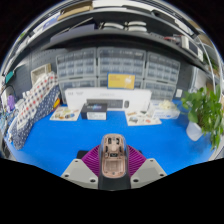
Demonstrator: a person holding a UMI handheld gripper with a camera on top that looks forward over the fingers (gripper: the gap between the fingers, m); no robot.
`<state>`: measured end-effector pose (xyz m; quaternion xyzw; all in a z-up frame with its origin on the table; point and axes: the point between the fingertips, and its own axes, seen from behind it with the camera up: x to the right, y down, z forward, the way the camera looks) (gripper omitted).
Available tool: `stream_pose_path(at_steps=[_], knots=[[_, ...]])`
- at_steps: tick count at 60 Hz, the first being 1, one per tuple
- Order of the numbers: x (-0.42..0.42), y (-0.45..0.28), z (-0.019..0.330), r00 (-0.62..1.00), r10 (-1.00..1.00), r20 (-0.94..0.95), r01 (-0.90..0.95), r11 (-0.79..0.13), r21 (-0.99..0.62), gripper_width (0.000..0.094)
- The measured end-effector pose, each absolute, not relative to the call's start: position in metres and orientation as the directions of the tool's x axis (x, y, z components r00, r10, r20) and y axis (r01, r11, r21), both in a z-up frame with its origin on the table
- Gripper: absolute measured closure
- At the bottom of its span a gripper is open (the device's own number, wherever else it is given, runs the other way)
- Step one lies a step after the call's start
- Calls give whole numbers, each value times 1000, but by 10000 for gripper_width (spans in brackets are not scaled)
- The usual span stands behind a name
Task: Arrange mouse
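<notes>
A beige, pale pink computer mouse (112, 156) sits between my gripper's (112, 160) two fingers, its nose pointing away from me. The purple pads (93, 157) press against both of its sides, so the gripper is shut on it. The mouse is held over the blue table surface (70, 140). Its underside is hidden.
A white box-like device (100, 104) stands at the far edge of the blue table. Small trays with items (66, 114) lie left and right of it. A green plant in a blue pot (203, 112) stands at the right. A patterned fabric object (33, 103) is at the left. Shelves with drawers (110, 68) are behind.
</notes>
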<state>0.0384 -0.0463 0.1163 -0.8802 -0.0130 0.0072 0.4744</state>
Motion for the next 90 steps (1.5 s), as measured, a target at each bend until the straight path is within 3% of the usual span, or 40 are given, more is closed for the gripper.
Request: stream_pose_path(at_steps=[8, 19, 28, 38, 39, 41, 47, 70, 90], knots=[[27, -55, 44, 999, 33, -1, 20, -638, -770, 618], [32, -71, -16, 999, 35, 8, 30, -712, -701, 614], [33, -70, -17, 999, 52, 0, 36, -692, -721, 587], [34, -70, -18, 999, 50, 10, 42, -698, -715, 478], [34, -70, -18, 999, 45, 6, 36, -701, -712, 455], [36, -71, -17, 999, 32, 4, 26, -707, -706, 305], [45, -75, -5, 1000, -4, 13, 6, -711, -703, 121], [41, -128, 135, 998, -65, -3, -41, -591, -806, 116], [42, -206, 175, 1000, 6, -14, -9, -545, -838, 118]])
